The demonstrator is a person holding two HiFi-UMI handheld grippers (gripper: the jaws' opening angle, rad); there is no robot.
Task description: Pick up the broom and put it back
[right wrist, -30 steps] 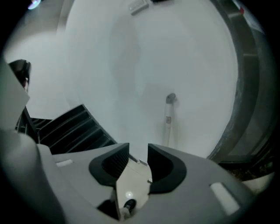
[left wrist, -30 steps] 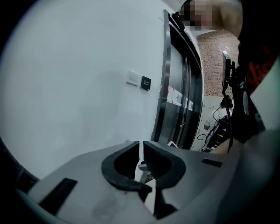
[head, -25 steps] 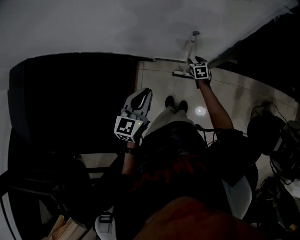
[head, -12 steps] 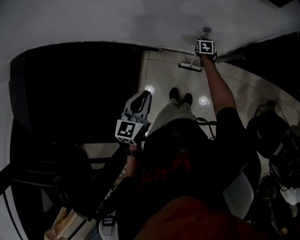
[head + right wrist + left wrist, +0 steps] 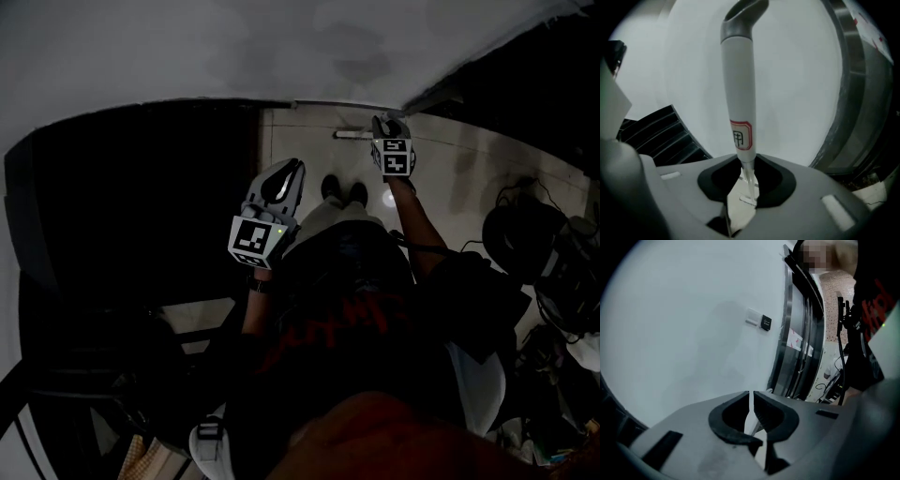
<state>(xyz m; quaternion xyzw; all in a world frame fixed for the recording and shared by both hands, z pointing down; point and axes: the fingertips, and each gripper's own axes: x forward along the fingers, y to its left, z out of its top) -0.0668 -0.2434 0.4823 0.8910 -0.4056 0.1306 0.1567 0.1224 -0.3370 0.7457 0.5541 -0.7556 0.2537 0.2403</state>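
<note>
Head view: the right gripper (image 5: 386, 125) has come back from the white wall (image 5: 281, 47) since half a second ago. It is clamped on the broom (image 5: 354, 134), whose head shows near the foot of that wall. A second ago its jaws stood wide; now they pinch the handle. So the pick-up looks done and the putting back is still left. The left gripper (image 5: 284, 173) hangs farther from the wall, idle. Count: one broom, two grippers, two marker cubes (image 5: 255, 239), two shoes (image 5: 342, 190).

Left gripper view: left gripper (image 5: 751, 397) jaws are nearly together, with a thin slit and nothing in it. The wall (image 5: 693, 333) fills the left side.

Right gripper view: right gripper (image 5: 746, 164) jaws are closed on the white handle (image 5: 738, 93) just below its one red label (image 5: 740, 136). The grey hooked end points at the wall.
</note>
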